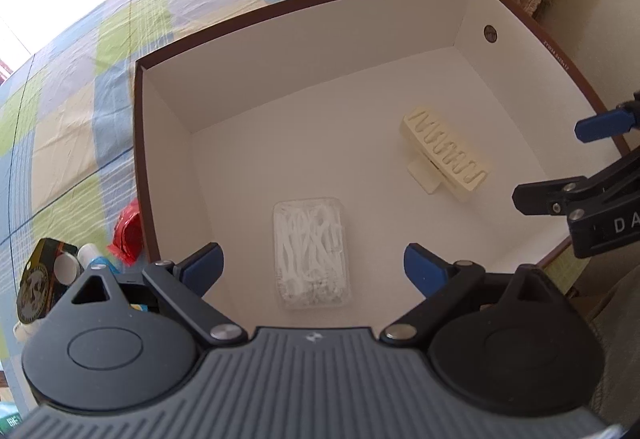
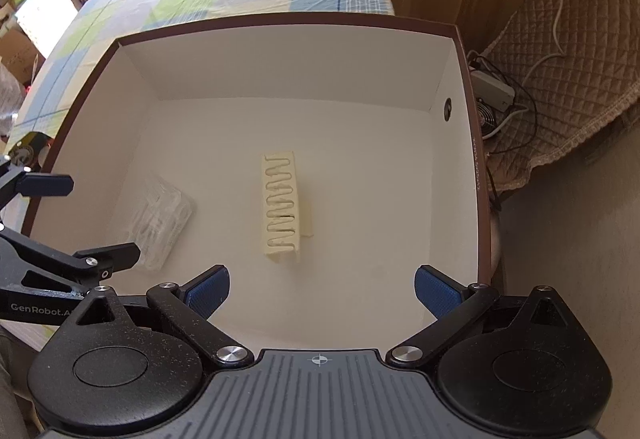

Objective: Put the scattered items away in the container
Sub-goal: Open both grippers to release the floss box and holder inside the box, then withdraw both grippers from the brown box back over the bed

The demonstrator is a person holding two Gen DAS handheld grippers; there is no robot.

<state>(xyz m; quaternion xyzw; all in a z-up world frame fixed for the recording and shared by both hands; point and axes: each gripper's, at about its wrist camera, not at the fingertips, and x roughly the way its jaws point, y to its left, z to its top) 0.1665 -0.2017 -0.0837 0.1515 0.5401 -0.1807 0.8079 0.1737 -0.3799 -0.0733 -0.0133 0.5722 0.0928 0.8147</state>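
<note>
A bed covered with a checked sheet [image 1: 120, 39] of green, blue, cream and grey squares fills the upper left of the left wrist view and the top of the right wrist view. Directly on it sits a large open box [image 1: 138, 159] with a brown outside and white inside, taking up the centre of both views. Just left of the box, at the lower left of the left wrist view, a crumpled red packet [image 1: 128, 235] lies on the sheet close to the box wall. Further to the lower left lie a dark round-badged packet [image 1: 40, 283] and a white tube [image 1: 90, 253], near each other.
</note>
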